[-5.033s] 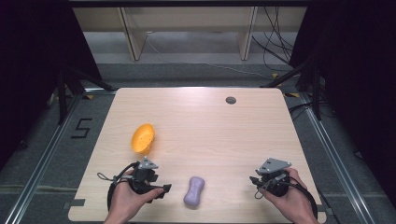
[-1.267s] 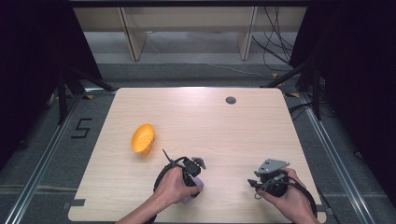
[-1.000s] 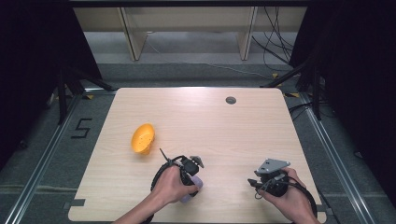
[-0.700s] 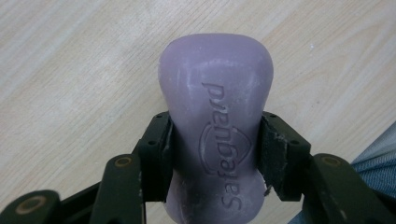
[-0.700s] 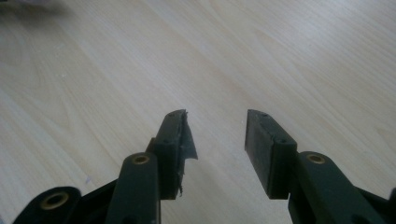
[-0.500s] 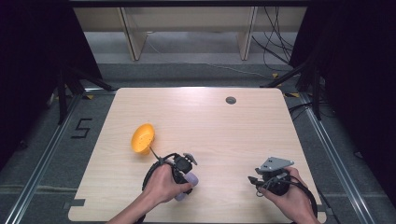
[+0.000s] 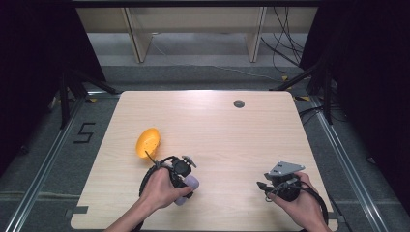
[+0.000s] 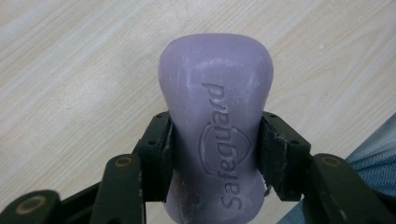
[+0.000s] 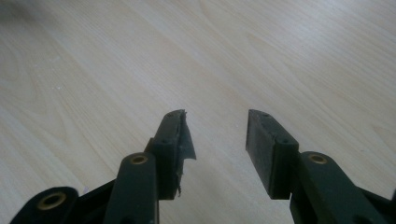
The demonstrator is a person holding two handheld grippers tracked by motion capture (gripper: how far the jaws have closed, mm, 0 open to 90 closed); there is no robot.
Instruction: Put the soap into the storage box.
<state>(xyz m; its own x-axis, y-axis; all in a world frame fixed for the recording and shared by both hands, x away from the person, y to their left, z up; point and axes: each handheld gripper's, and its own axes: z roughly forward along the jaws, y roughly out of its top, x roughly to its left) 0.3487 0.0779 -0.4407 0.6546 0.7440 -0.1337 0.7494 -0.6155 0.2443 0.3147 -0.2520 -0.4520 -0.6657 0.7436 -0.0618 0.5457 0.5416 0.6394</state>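
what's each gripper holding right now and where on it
The left gripper is shut on the purple soap bar, its fingers pressing the two sides of its narrow waist. The right gripper is open and holds nothing.

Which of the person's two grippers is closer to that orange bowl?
The left. The left gripper, shut on the purple soap, is just right of and below the orange bowl; the right gripper sits far across the table.

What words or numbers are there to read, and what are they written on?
"Safeguard", pressed into the purple soap bar, with a shield mark around the middle of the word; it is clearest in the left gripper view.
"5", marked in black on the grey floor left of the table.
Nothing else readable.
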